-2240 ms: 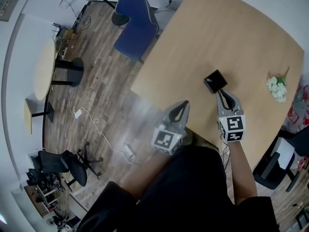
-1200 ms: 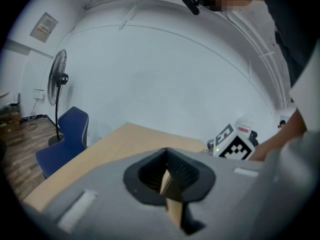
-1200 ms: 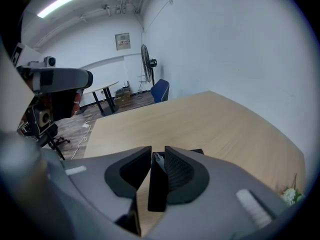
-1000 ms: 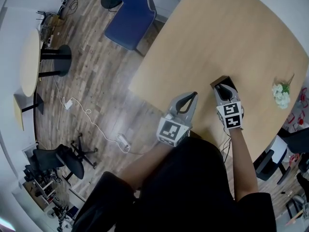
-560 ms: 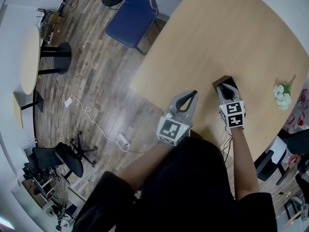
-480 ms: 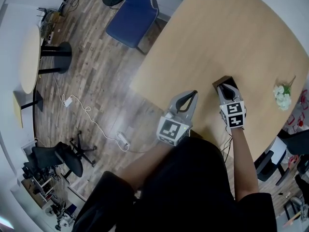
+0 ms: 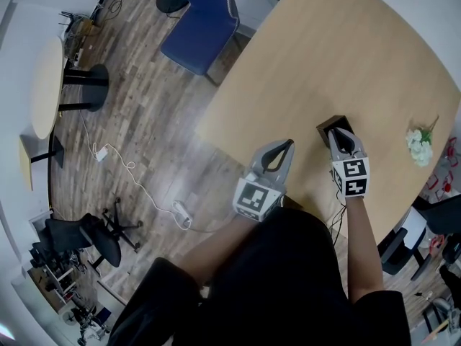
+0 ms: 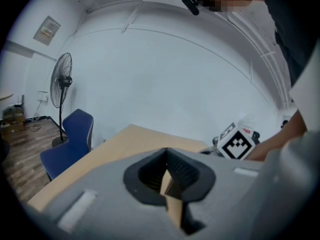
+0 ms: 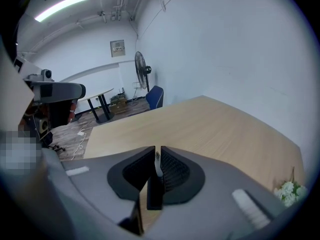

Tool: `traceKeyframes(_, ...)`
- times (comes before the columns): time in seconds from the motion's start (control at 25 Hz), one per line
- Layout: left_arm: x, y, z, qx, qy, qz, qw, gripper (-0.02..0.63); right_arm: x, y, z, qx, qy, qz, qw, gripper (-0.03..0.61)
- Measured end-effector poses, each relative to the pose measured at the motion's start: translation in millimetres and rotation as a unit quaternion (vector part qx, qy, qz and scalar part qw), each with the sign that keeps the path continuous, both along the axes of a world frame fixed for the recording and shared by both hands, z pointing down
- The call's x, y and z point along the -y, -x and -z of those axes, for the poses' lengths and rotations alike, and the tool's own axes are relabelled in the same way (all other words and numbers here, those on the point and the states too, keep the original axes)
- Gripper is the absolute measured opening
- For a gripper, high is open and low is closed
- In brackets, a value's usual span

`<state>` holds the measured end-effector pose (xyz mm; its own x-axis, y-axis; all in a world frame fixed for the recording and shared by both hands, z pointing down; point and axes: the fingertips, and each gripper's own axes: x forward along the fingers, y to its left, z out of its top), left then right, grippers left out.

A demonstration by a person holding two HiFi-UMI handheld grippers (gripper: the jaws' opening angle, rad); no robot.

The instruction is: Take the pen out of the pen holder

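A pale wooden tabletop [image 7: 338,56] stood over plank floor [image 7: 137,121], with a blue chair [image 7: 202,20] at its far edge and white flowers [image 7: 416,144] near the right rim. The right gripper [image 7: 338,132] hung over the dark pen holder [image 7: 330,125], its jaws clamped on the thin pale pen [image 9: 157,165]. The left gripper [image 7: 288,144] hovered beside it above the near edge, jaws together and empty.

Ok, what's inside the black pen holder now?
Only a slim white-tipped pen shows, pinched by the right gripper. The square black pen holder's interior is covered by that gripper.
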<state>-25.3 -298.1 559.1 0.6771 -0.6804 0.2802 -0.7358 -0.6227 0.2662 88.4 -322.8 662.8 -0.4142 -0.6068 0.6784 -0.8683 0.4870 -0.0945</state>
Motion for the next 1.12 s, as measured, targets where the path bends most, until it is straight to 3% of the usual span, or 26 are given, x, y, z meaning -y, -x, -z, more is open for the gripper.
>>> traceKeyframes(0.44, -12.9, -0.2, 29.9, -0.004, -0.025, -0.005, 0.9997, 0.003, -1.8, -8.5, 38.1, 0.017, -0.034, -0.027, 0.999, 0.034)
traceKeyframes(1.12, 6.9, -10.7, 68.5, -0.019, -0.059, -0.019, 0.9979, 0.003, -4.5, -25.1, 107.2, 0.039, -0.089, -0.071, 0.993, 0.034)
